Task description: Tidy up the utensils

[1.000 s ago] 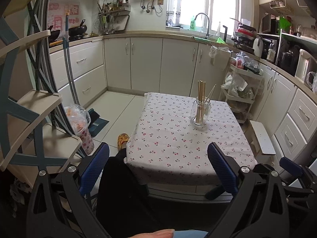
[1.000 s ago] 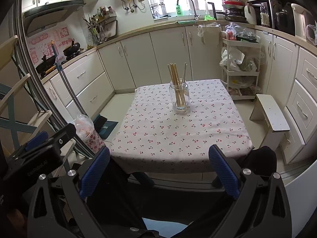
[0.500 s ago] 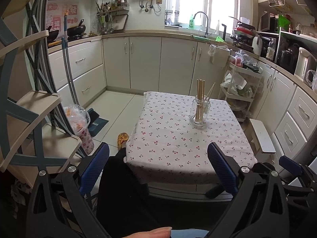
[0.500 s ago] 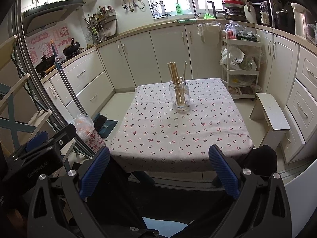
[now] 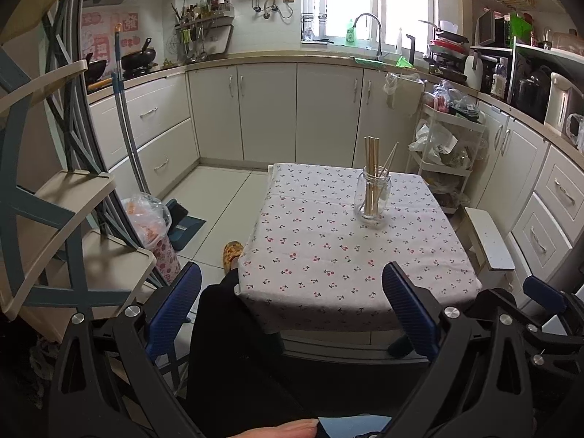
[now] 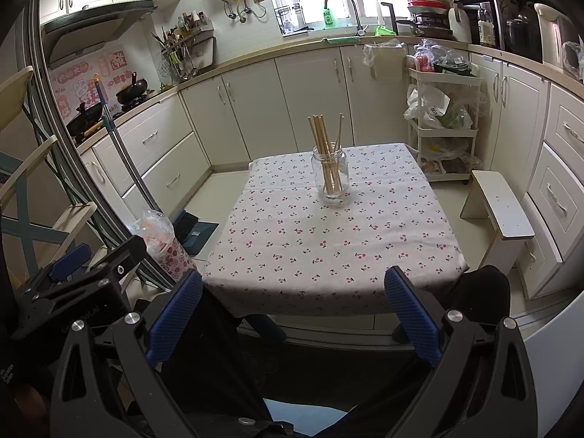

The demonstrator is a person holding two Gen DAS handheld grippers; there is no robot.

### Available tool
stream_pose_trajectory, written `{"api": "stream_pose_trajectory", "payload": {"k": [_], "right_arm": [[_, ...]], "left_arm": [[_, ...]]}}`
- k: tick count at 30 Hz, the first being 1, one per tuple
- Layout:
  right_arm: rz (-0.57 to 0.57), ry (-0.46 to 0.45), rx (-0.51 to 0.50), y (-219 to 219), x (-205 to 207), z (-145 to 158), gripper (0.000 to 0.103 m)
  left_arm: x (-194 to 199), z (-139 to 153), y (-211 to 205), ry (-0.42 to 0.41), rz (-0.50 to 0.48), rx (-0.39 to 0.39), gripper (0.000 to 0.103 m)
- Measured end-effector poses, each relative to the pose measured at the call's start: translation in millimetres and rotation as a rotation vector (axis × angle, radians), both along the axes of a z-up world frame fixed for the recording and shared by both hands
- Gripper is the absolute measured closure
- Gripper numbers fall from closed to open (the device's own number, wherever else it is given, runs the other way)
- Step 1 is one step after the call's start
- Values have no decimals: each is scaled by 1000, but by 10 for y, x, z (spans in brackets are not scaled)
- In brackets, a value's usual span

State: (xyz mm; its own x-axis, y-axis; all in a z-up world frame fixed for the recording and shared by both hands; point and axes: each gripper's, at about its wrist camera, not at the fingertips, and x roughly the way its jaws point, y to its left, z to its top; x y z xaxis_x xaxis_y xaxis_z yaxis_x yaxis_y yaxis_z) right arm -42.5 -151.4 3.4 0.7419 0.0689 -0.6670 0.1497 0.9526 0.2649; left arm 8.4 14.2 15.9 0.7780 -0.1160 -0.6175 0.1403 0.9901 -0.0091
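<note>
The left tongs (image 5: 292, 306) are spread wide and hold nothing; their two blue fingers (image 5: 173, 308) stand well apart, low before the near edge of the worktop (image 5: 350, 255). The right tongs (image 6: 292, 304) are spread wide too and also empty, at the same near edge, and in the right wrist view the left tongs appear just beside them on the left.

Ahead of both tongs, well apart from them, a clear glass jar (image 5: 372, 199) stands upright on the far half of the worktop, which is covered with a white cloth with small cherries. In the jar stand the wooden chopsticks (image 5: 372, 171), a group of them close together and nearly upright, and one more that leans to the right. From the left tongs the jar is ahead and a little to the right; from the right tongs it is ahead and slightly to the left (image 6: 329, 179).

To the right of the worktop stands a small white stool (image 6: 500, 211). Below the left tongs a person's dark trouser leg (image 5: 233, 346) is visible.
</note>
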Motion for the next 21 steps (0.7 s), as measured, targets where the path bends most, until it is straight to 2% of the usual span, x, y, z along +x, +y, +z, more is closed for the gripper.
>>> {"api": "stream_pose_trajectory", "payload": {"k": [21], "right_arm": [[-3,-10,-1,-9,-58,10,7]], "left_arm": [[-24,-23,51,18,4,-12,8]]}}
